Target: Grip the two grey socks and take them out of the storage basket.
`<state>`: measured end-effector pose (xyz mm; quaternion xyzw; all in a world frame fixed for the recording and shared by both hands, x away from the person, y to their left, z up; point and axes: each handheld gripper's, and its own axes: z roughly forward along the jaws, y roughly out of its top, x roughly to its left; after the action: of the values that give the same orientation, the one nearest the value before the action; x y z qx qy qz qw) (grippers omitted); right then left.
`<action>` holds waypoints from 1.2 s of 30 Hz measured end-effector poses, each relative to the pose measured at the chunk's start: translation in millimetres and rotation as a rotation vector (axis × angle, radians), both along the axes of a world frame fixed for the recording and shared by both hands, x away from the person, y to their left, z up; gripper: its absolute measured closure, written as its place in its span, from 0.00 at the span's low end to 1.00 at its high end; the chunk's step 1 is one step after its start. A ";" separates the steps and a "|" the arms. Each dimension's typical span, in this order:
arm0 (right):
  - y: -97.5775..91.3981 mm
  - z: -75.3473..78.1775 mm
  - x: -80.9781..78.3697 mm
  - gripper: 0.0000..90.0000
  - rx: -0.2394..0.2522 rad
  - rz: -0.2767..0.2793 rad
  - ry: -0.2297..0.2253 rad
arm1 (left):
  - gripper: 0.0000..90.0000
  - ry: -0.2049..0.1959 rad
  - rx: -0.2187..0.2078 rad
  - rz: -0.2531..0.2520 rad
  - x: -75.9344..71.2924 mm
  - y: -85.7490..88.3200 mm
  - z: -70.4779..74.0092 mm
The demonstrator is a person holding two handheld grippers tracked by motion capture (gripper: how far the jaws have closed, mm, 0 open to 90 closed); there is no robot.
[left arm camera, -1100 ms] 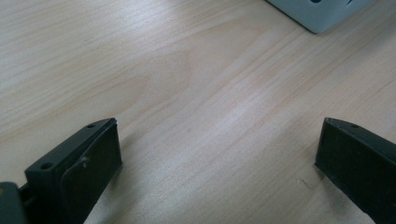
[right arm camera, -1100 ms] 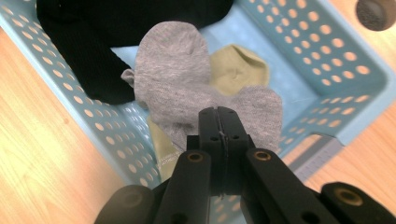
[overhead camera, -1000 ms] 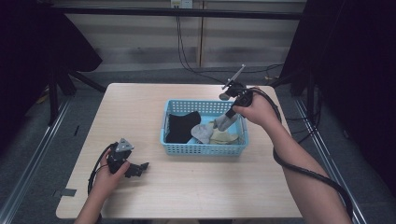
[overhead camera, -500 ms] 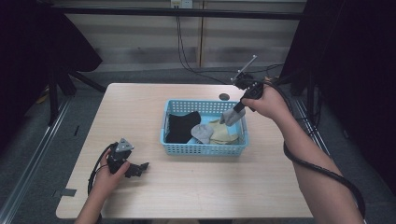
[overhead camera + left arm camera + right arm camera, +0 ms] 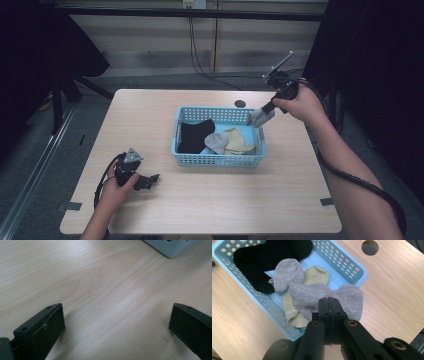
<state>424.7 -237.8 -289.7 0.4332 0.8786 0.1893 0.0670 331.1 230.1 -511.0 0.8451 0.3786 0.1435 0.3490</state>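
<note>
The right gripper clamps a grey knitted sock above the right rim of the light-blue perforated plastic basket. The left gripper rests with jaws apart near the wooden tabletop's front-left corner.

— That basket is pale blue, dotted all over with little round holes, yes?

— Light blue, yes, on a table of pale wood with a fine straight grain. There's one dark round hole in the top.

— And the socks?

— A black sock, a beige sock with tiny lettering near its edge, and a small grey sock, all plain. The sock in the right gripper is a grey sock too, a soft heathered grey.

— The tools themselves?

— Black jaws on both; the left gripper carries a grey plate on top and a black cable.
</note>
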 end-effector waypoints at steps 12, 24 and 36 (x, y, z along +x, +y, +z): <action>-22.3 -3.8 -2.5 1.00 -0.006 -0.041 -0.005 | 0.00 0.000 0.003 0.000 -0.2 0.2 0.1; -48.0 -13.9 -2.7 1.00 -0.003 -0.092 -0.008 | 0.00 -0.001 0.001 0.001 -0.6 0.3 0.0; -70.0 -33.1 -0.4 1.00 -0.014 -0.149 0.003 | 0.00 -0.002 -0.004 0.002 -1.0 0.0 -0.3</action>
<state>424.3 -307.7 -322.8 0.4971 0.8454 0.1771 0.0827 330.1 230.1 -511.3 0.8439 0.3795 0.1442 0.3508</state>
